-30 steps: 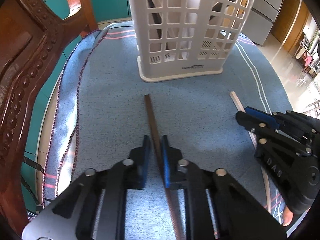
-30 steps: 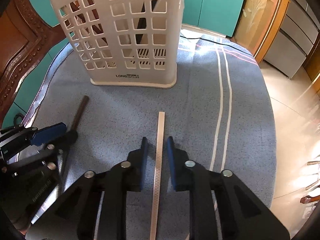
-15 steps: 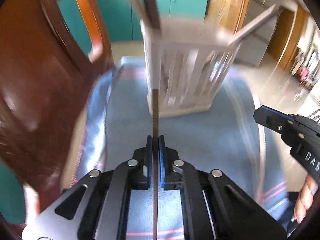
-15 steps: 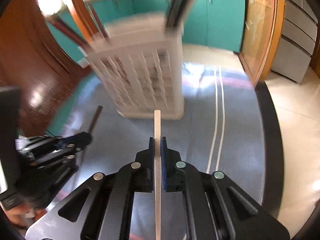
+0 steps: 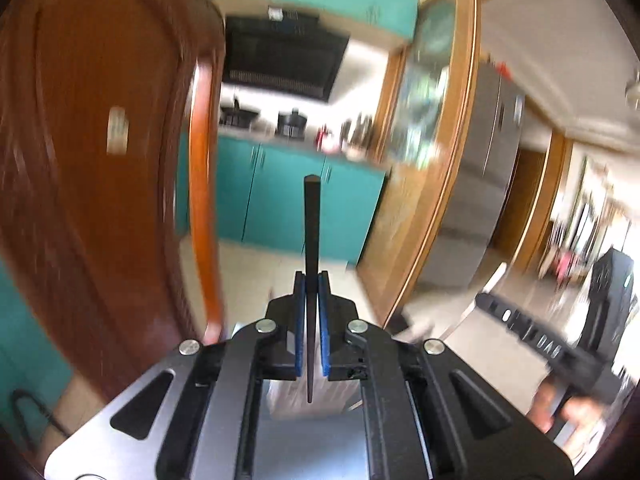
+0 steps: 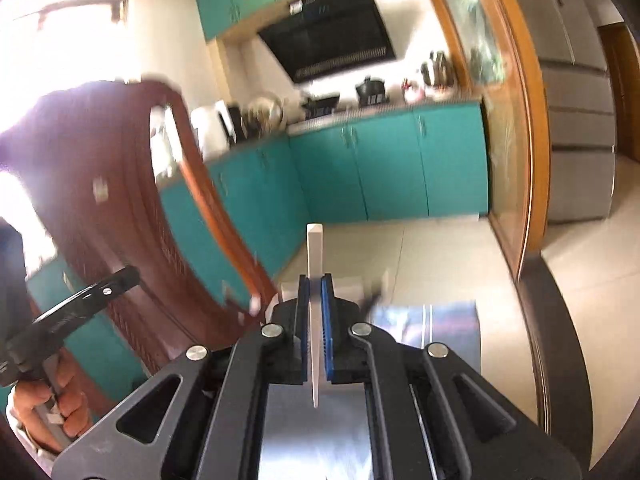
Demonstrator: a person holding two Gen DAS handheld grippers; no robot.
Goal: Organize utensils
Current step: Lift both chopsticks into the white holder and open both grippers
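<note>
— Two grippers, two sticks. Any writing to read?

— Only "DAS" in pale letters on the side of the right gripper (image 5: pixel 492 304) as the left camera sees it; the rest of that lettering is smeared by blur. A second ago the white basket on the table showed "LONG…" on its base; that is out of sight here.

— How are the hands set?

— Both grippers point nearly level at the teal cabinets (image 6: pixel 384 168) and the black range hood (image 6: pixel 332 36). A hand (image 6: pixel 52 404) grips the handle of the left gripper (image 6: pixel 128 276) at the edge of the right camera's view.

— And the pads?

— Left gripper (image 5: pixel 311 280) is clamped on the dark chopstick (image 5: pixel 311 224); right gripper (image 6: pixel 315 284) is clamped on the white chopstick (image 6: pixel 314 252). Each stick juts forward, in the air.

— What changed?

— A second ago both sticks lay on the blue cloth between parted jaws. Now they are lifted, and only a strip of that blue cloth (image 6: pixel 440 328) shows below.
</note>
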